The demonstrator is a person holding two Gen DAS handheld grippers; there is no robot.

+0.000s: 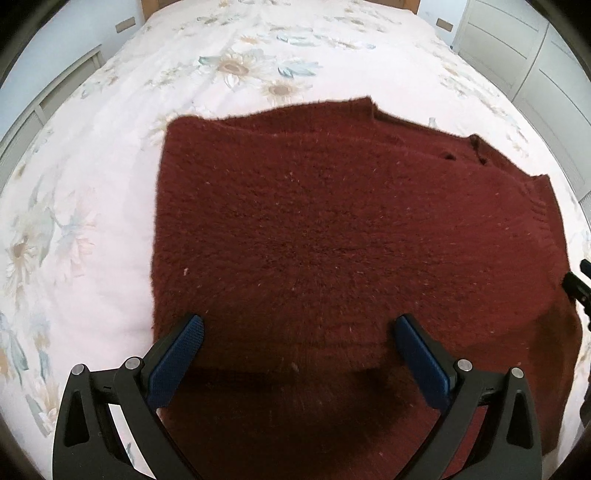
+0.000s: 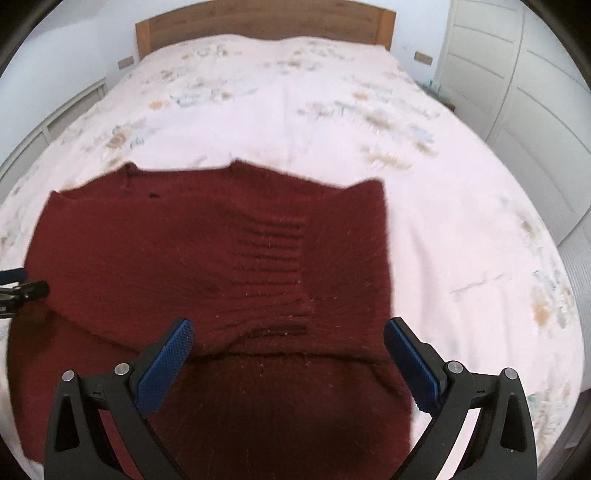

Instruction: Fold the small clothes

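Both claws are spread wide and hold nothing: the left claw (image 1: 299, 325) and right claw (image 2: 288, 328) hover over the near edge of the sweater (image 1: 332, 240), which lies partly folded on the bed (image 1: 110, 184). The fuzzy knit looks thick, so a shallow pinch may catch only the top layer and drag the fold askew. Only the right view shows the ribbed panel (image 2: 271, 273) and the headboard (image 2: 258, 22); the left view shows the sweater's left edge.
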